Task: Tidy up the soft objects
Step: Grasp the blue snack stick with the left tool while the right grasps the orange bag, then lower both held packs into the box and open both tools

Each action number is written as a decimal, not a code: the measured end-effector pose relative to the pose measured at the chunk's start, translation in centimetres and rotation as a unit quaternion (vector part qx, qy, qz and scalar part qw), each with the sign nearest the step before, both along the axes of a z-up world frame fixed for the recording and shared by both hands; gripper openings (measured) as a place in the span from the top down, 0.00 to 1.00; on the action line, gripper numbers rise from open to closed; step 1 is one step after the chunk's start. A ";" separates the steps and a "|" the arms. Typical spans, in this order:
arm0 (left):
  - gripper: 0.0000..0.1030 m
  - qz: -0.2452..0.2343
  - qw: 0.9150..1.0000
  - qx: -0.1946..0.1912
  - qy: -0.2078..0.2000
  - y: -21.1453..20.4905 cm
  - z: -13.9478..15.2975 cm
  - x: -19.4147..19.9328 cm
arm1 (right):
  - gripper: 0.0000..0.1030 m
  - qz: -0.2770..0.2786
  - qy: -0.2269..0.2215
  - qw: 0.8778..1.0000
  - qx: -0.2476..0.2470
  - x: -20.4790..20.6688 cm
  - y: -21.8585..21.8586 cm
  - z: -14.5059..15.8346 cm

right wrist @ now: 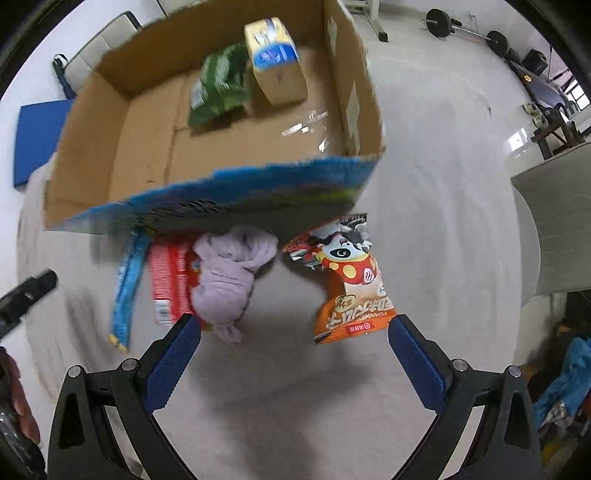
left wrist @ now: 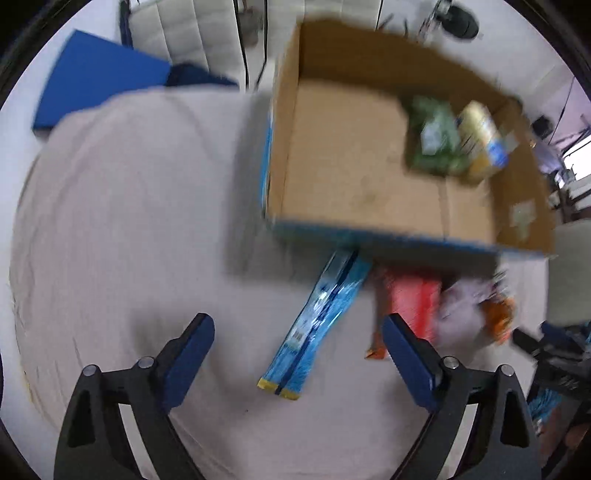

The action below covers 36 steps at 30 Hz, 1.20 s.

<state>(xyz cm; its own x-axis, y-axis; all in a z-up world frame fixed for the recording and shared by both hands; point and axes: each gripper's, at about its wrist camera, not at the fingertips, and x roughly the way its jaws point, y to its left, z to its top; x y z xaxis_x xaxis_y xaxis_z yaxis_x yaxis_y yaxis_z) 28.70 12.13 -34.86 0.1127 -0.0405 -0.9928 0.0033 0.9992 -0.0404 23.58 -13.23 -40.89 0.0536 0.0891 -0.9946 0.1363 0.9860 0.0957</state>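
Note:
An open cardboard box (left wrist: pixel 354 192) (right wrist: pixel 147 144) stands on the grey cloth and holds a green packet (right wrist: pixel 221 85) (left wrist: pixel 432 136) and a yellow pack (right wrist: pixel 275 62) (left wrist: pixel 480 136). In front of the box lie a long blue packet (left wrist: pixel 321 321) (right wrist: pixel 127 291), a red packet (left wrist: pixel 412 299) (right wrist: pixel 170 280), a lilac cloth bundle (right wrist: pixel 229 280) (left wrist: pixel 461 310) and an orange snack bag (right wrist: pixel 351 280). My left gripper (left wrist: pixel 297 363) is open, above the blue packet. My right gripper (right wrist: pixel 291 363) is open, just short of the bundle and snack bag.
A blue mat (left wrist: pixel 96 77) (right wrist: pixel 37 140) lies beyond the cloth at the left. A white chair or table edge (right wrist: pixel 554 221) stands at the right. Weights (right wrist: pixel 465 31) lie on the far floor.

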 end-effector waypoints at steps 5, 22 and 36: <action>0.10 -0.013 0.998 0.014 0.052 -0.3 -5.1 0.1 | 0.00 -0.005 0.003 0.999 -0.053 0.6 -2.1 -2.0; 0.66 0.012 0.993 -0.012 0.116 -2.6 -10.0 -4.1 | 0.55 -0.008 0.140 0.990 0.014 -0.2 -3.8 -8.4; 0.74 0.024 0.995 -0.019 0.097 -2.7 -8.0 -3.8 | 0.53 0.000 0.115 0.993 0.030 -2.1 -2.5 -8.5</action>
